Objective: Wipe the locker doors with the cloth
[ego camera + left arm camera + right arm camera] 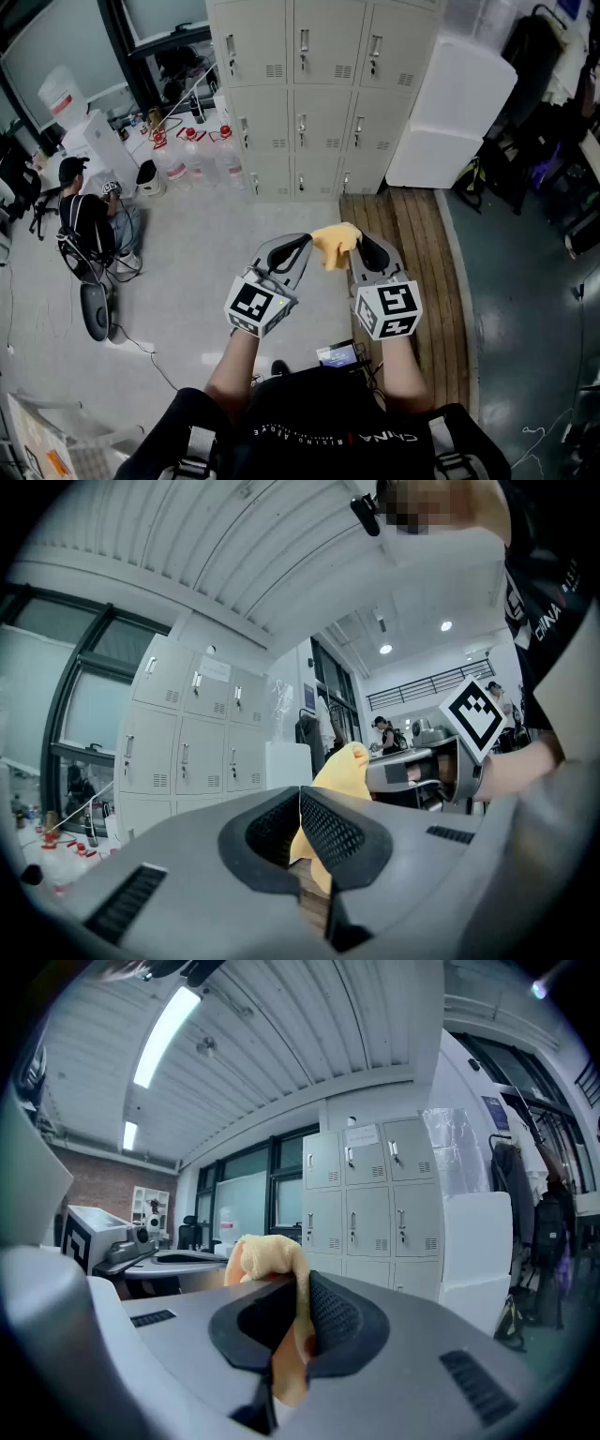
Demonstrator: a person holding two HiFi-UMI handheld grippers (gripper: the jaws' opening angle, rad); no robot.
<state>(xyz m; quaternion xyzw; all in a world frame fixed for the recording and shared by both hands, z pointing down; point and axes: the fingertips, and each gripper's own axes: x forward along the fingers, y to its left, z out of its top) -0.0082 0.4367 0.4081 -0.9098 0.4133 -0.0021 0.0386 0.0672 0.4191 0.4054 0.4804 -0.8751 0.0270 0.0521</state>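
Note:
A small yellow cloth [335, 244] hangs in the air between my two grippers, well back from the beige lockers [319, 94]. My right gripper [363, 242] is shut on the cloth [267, 1251], which bunches up over its jaws. My left gripper [304, 244] meets the cloth's other end; its jaws stand closed with yellow cloth [342, 766] showing in the gap and above them. The right gripper [412, 771] appears at the right of the left gripper view. All the locker doors [187, 752] are closed, several steps away.
A wooden platform [412, 244] runs from below me up to the lockers. Large white blocks [450, 112] lean beside the lockers on the right. Water bottles [197, 155] stand at their left. A person [89, 225] sits at the far left by a stool [97, 309].

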